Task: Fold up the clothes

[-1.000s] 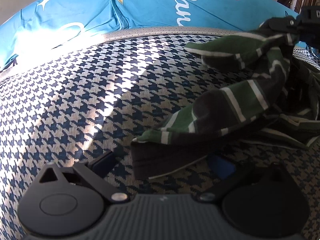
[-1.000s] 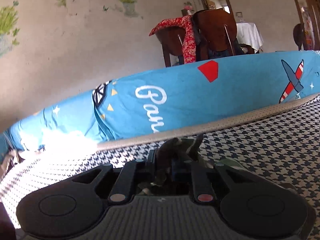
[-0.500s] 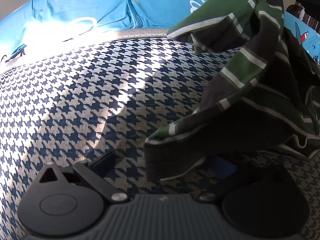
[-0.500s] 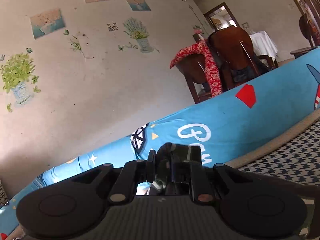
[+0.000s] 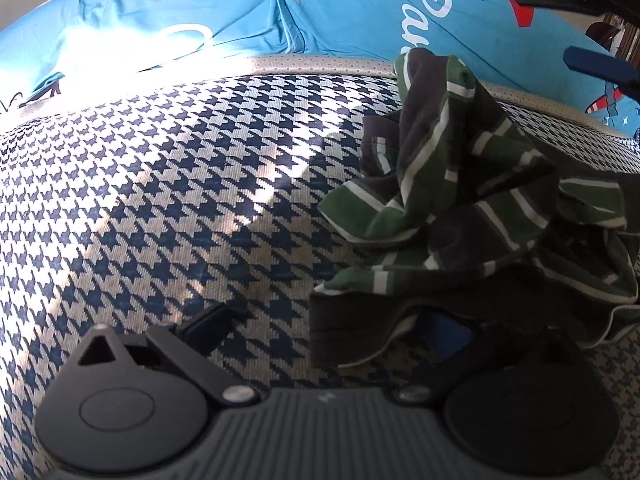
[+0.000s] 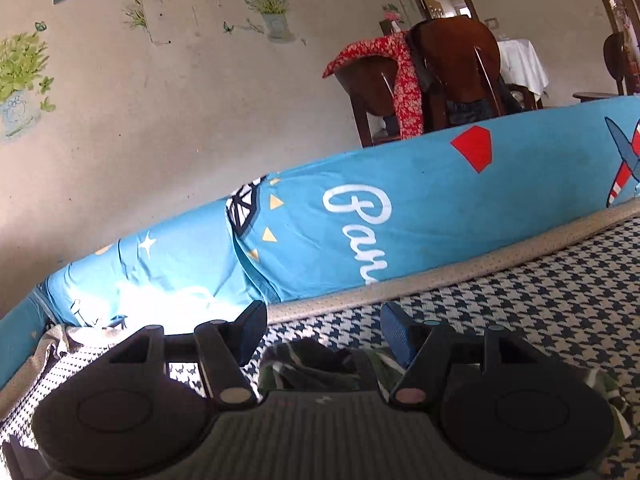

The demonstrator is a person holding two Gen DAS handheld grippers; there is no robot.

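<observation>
A green, dark and white striped garment lies in a crumpled heap on the houndstooth surface, right of centre in the left wrist view. My left gripper is open low over the surface; the garment's dark hem drapes over its right finger. My right gripper hangs open above the heap at top right, holding nothing. In the right wrist view the right gripper stands open, with the garment showing just below its fingers.
A blue printed cushion with white lettering runs along the far edge of the houndstooth surface. Behind it are a wall with plant stickers and wooden chairs, one draped in red cloth. Bare houndstooth spreads left of the heap.
The right gripper, shut on the garment and lifting it half a second ago, has opened. The garment has dropped into a heap. The left gripper has stayed put.
</observation>
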